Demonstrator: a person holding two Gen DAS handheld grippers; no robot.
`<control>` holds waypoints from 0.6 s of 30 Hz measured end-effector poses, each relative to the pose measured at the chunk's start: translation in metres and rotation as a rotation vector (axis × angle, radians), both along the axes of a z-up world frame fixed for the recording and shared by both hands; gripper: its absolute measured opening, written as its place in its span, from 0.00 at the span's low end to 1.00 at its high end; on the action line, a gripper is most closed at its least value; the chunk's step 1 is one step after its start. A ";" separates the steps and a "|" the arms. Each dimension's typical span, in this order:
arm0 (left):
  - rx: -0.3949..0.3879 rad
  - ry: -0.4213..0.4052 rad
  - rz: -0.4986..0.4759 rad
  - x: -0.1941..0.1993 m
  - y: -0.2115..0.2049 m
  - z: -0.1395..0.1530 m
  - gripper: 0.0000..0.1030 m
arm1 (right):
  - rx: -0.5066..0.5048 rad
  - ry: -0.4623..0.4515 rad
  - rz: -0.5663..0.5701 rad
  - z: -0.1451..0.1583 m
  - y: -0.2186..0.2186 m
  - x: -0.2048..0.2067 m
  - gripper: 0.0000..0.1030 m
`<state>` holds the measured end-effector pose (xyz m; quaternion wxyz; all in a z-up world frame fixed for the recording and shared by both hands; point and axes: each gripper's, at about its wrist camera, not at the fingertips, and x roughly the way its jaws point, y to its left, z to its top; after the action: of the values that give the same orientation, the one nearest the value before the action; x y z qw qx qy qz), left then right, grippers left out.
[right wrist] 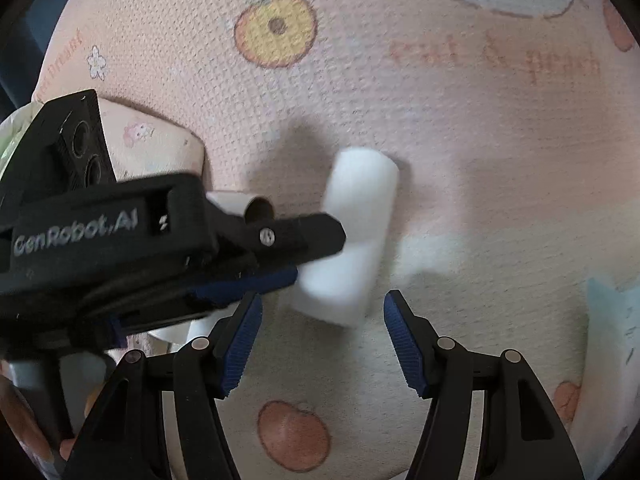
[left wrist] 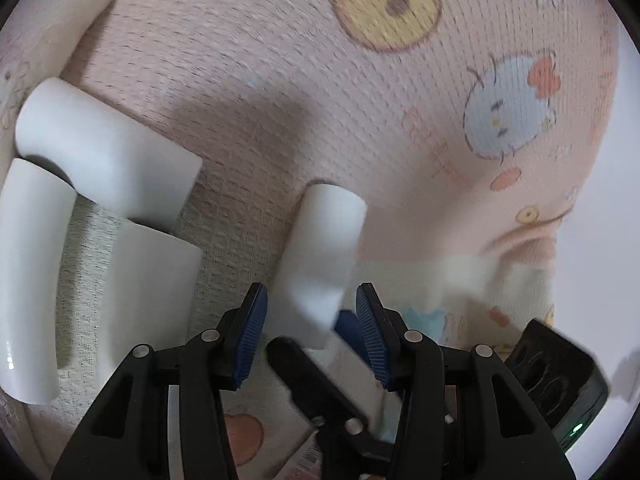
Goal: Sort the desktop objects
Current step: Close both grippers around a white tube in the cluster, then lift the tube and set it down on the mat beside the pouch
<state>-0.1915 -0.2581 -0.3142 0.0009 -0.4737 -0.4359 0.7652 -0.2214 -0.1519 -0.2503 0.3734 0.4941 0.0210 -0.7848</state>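
White matte cylinder (right wrist: pixel 356 236) lies on the pink woven cloth (right wrist: pixel 460 140) printed with cartoon cats and peaches, and it is blurred in both views. The left gripper (left wrist: pixel 312 292) has its blue ribbed pads on either side of the cylinder's near end, with a gap showing beside the left pad, so its jaws stand apart and do not press on it. The right gripper (right wrist: pixel 324 300) is spread wide too, and the cylinder's near end sits just ahead of its fingertips (nothing is clamped there). Three more white cylinders (left wrist: pixel 108 148) lie together at the left edge of the left wrist view, well apart from the first, two of them touching.
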 end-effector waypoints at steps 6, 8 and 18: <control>-0.031 0.005 -0.044 -0.005 0.012 0.000 0.49 | 0.006 -0.050 -0.045 -0.006 0.008 -0.006 0.51; -0.033 0.006 -0.055 -0.003 0.013 -0.001 0.49 | 0.028 -0.092 -0.062 -0.017 0.014 -0.012 0.44; 0.042 -0.004 -0.060 -0.004 0.016 -0.008 0.41 | 0.058 -0.096 -0.025 -0.017 0.010 -0.007 0.41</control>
<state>-0.1958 -0.2421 -0.3219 0.0330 -0.4879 -0.4377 0.7545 -0.2286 -0.1417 -0.2671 0.3496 0.5421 0.0196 -0.7639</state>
